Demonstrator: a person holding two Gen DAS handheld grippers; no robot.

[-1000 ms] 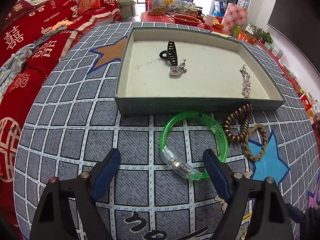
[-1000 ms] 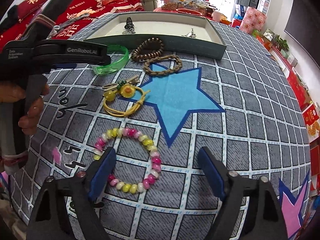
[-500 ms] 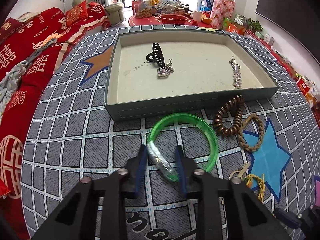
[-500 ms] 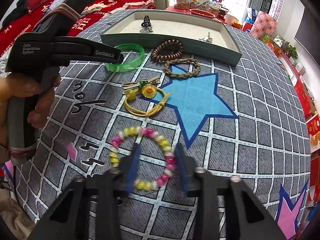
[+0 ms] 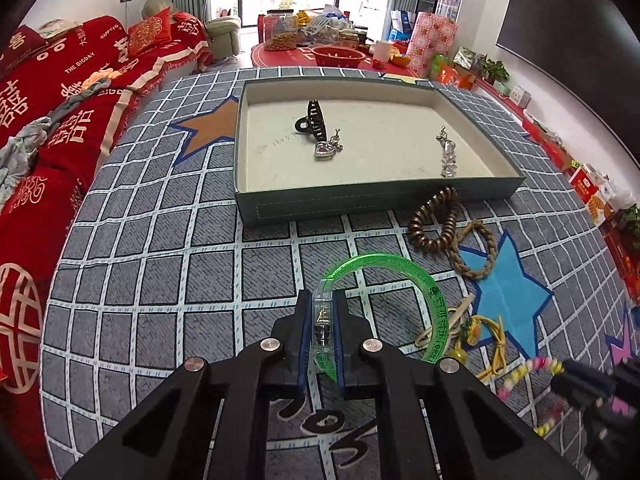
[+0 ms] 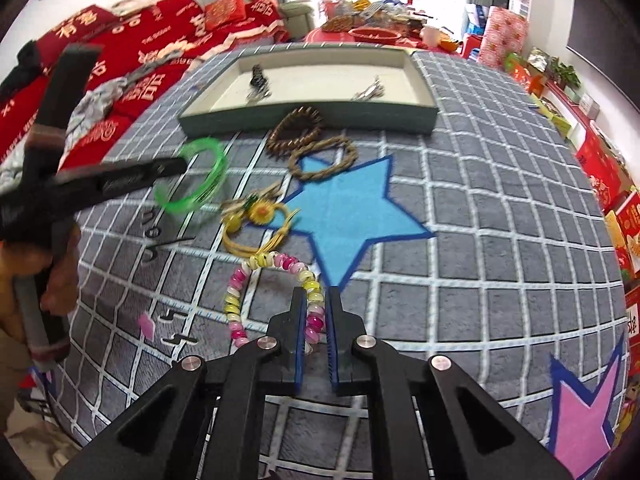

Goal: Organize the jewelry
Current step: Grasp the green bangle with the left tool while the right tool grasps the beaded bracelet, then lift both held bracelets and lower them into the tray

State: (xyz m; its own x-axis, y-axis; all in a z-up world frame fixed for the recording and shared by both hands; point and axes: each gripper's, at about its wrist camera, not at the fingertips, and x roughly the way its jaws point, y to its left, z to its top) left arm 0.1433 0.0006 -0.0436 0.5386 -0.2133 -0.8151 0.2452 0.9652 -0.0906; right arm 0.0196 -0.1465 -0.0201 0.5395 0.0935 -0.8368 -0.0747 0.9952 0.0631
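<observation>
My left gripper (image 5: 323, 312) is shut on the clear section of a green plastic bangle (image 5: 424, 280) and holds it lifted above the table; the bangle also shows in the right wrist view (image 6: 200, 180). My right gripper (image 6: 314, 312) is shut on a pink, yellow and white bead bracelet (image 6: 236, 284), lifted off the cloth. The grey-green tray (image 5: 360, 204) lies ahead and holds a black hair claw (image 5: 314, 120), a silver heart pendant (image 5: 326, 150) and a crystal charm (image 5: 448, 152).
A brown spiral hair tie (image 5: 434, 220), a braided rope bracelet (image 5: 476, 248) and a yellow cord bracelet with a flower (image 6: 256, 216) lie on the checked cloth before the tray. A red sofa (image 5: 48, 100) stands to the left.
Both grippers went from wide open to shut, the left on the green bangle, the right on the bead bracelet. Both pieces have risen off the table.
</observation>
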